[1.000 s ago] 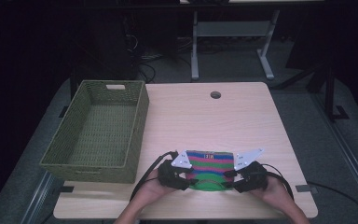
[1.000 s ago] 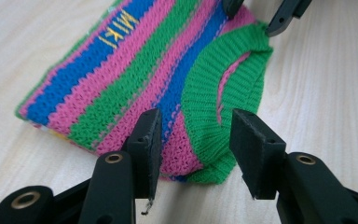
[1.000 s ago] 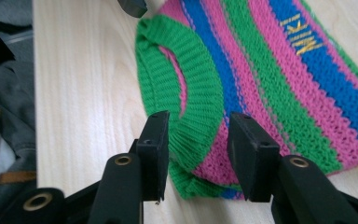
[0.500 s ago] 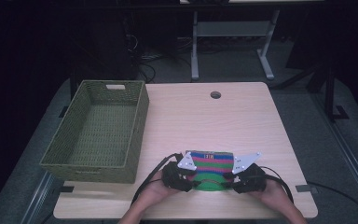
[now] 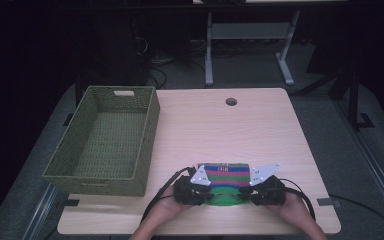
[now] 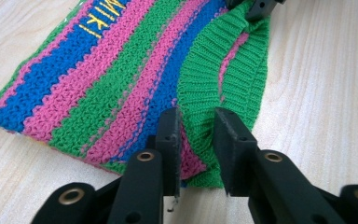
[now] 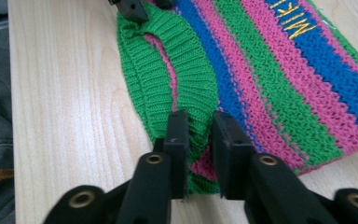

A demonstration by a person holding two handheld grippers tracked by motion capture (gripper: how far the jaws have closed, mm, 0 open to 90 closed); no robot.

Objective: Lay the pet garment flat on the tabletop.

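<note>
- Striped knit garment (image 5: pixel 226 179): lies flat on the wooden table (image 5: pixel 260 130), near the table's front edge, approx. centre-right. Bands of green, pink and blue; yellow lettering (image 6: pixel 97 15) on a blue band, not fully legible.
- Ribbed green hem (image 6: pixel 205 74): forms the garment's near edge, closest to the person; in the left gripper view it bunches up w/ a fold showing pink beneath.
- Left gripper (image 6: pixel 197 140): at the garment's left near corner. Jaws are drawn close w/ the ribbed green edge rising between them; clamped on the knit. In the high view it sits at (image 5: pixel 200 192), held by the person's left hand (image 5: pixel 167 210), grey plate on top.
- Right gripper (image 7: pixel 199 142): at the garment's right near corner, mirror of the left. Jaws close together, green rib pinched between them. In the high view at (image 5: pixel 252 192), held by the right hand (image 5: pixel 295 212).
- Each gripper view also shows the other gripper's black tip at the far end of the hem, e.g. (image 6: pixel 261 7).
- Green woven basket (image 5: pixel 107 140): stands left of the garment, well apart from it, on the table's left side; rectangular, handle slot in the far wall.
- Round cable hole (image 5: pixel 231 101): beyond the garment, near the table's far edge.
- Black cables (image 5: pixel 155 205) trail from the grippers toward the front edge.
</note>
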